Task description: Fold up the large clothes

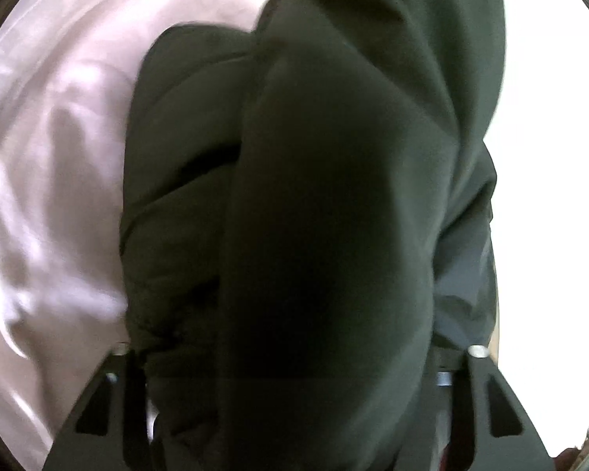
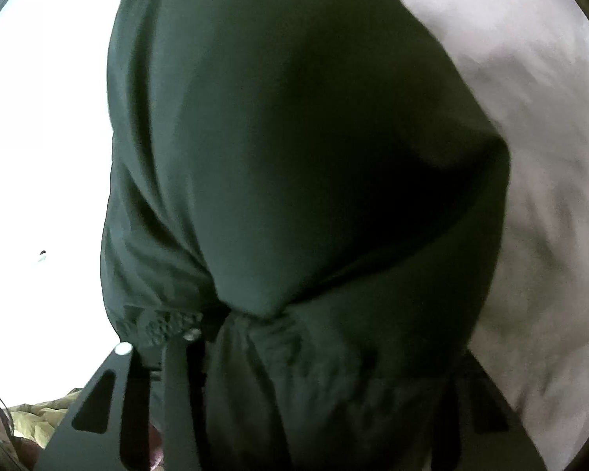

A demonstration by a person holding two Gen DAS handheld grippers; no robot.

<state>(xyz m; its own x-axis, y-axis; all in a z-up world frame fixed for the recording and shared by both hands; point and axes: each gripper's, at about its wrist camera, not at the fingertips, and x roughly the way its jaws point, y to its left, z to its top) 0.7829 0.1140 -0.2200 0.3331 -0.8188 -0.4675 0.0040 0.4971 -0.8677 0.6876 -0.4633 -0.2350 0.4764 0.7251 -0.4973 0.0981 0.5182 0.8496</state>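
Observation:
A large dark green garment [image 1: 333, 196] fills most of the left wrist view, bunched and draped up in front of the camera. My left gripper [image 1: 298, 353] is shut on a thick gather of it, which packs the gap between the black fingers [image 1: 131, 392]. In the right wrist view the same garment [image 2: 294, 157] hangs as a rounded bulge. My right gripper [image 2: 294, 345] is shut on its puckered, elastic-looking edge. The fingertips are mostly buried in cloth.
A pale pinkish, wrinkled sheet [image 1: 51, 196] lies below on the left side, and the same sheet [image 2: 549, 157] shows at the right of the right wrist view. Bright overexposed white surface [image 2: 39, 157] lies opposite. Olive patterned fabric [image 2: 39, 420] shows at the lower left.

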